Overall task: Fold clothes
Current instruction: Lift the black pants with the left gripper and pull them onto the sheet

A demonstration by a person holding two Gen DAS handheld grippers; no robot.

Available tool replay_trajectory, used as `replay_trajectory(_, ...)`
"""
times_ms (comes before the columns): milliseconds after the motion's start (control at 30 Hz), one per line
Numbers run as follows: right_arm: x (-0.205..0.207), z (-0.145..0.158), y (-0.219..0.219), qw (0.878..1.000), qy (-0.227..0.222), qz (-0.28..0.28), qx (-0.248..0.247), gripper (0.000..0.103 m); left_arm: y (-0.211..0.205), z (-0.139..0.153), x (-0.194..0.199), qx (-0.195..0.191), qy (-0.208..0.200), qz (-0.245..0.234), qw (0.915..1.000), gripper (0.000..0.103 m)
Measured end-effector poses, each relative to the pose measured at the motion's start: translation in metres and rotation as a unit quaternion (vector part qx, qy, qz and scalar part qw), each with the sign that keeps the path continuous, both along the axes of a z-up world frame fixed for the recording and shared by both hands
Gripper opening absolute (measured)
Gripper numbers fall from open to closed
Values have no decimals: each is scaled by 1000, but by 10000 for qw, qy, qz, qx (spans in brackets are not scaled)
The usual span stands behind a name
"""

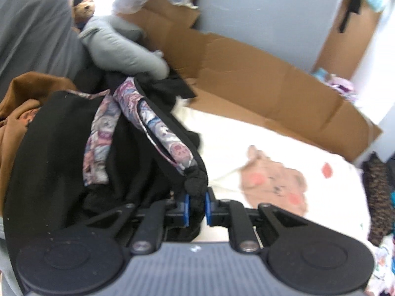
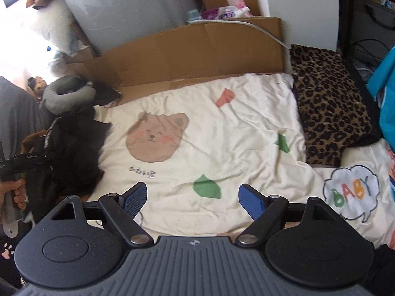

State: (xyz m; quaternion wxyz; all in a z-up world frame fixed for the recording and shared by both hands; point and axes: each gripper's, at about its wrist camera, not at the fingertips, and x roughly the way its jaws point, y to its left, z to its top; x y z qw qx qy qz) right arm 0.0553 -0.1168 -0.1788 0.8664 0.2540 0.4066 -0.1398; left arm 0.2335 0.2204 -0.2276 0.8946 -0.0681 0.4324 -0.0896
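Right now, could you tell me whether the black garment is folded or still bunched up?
Bunched, not folded: the black garment hangs crumpled, its patterned lining twisted outward, one bunched end pinched in the left tool.

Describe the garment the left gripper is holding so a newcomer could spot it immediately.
Start at the cream bedsheet with a brown bear face; a clothes heap sits at its left edge. The left gripper pinches the black garment with pink-and-blue patterned lining there. That lining sets it apart from the plain brown garment and grey neck pillow nearby.

Matt black cloth garment w/ printed lining, prob. fleece; creased cotton-like blanket; plain brown cardboard.
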Motion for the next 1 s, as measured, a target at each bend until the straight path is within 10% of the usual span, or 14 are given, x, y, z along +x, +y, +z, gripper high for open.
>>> replay_trajectory(367,-7,-4,4,9997,-138,33,178,85,-60,39,-31,-599,101,-763,9952,12)
replay_trajectory(1000,-29,-25,-34,9978,13,-527,391,85,-184,20,-31,-1030,575,-1745,9776,12)
